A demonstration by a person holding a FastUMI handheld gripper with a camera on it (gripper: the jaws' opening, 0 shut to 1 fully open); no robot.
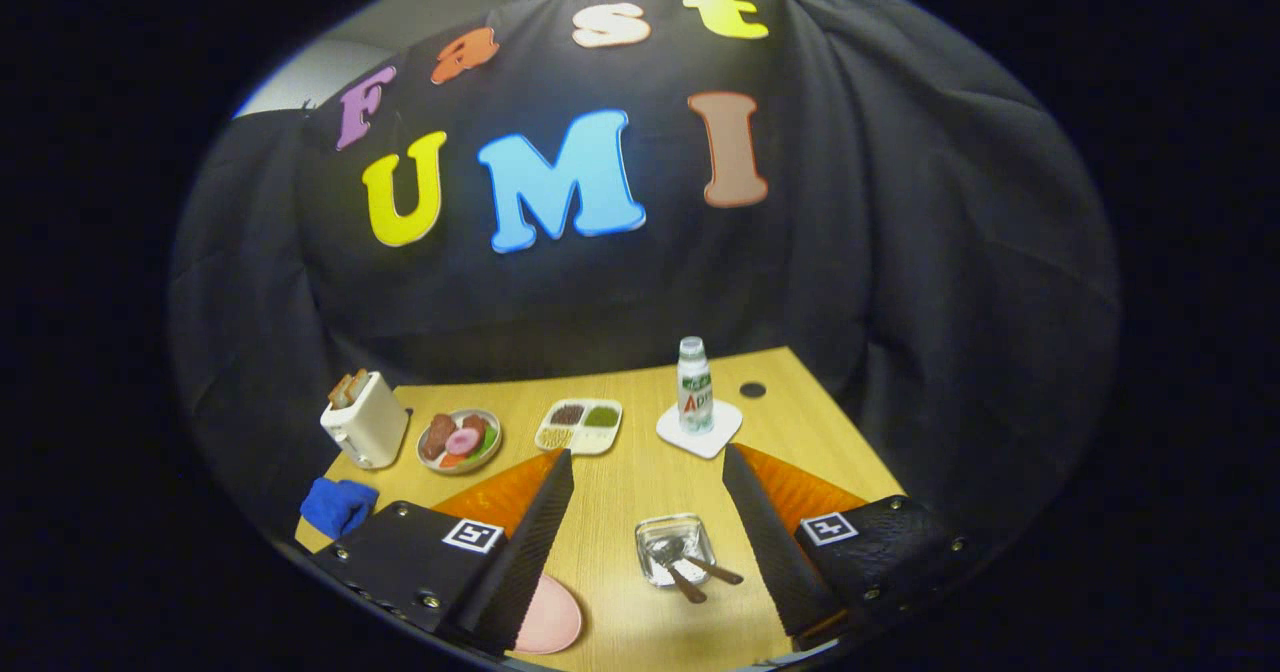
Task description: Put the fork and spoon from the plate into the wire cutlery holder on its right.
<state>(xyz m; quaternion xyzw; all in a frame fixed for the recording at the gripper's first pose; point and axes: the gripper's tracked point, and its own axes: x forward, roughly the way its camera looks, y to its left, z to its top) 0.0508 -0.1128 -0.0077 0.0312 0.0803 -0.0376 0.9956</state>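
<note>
Gripper view — wooden table (640, 492), fingers (648, 497) apart

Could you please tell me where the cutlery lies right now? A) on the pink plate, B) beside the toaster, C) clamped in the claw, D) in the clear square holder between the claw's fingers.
D: the cutlery rests in the clear square holder on the table, with handles sticking out over its rim, while the pink plate beside it looks bare and the claw stands open, holding nothing.
</note>
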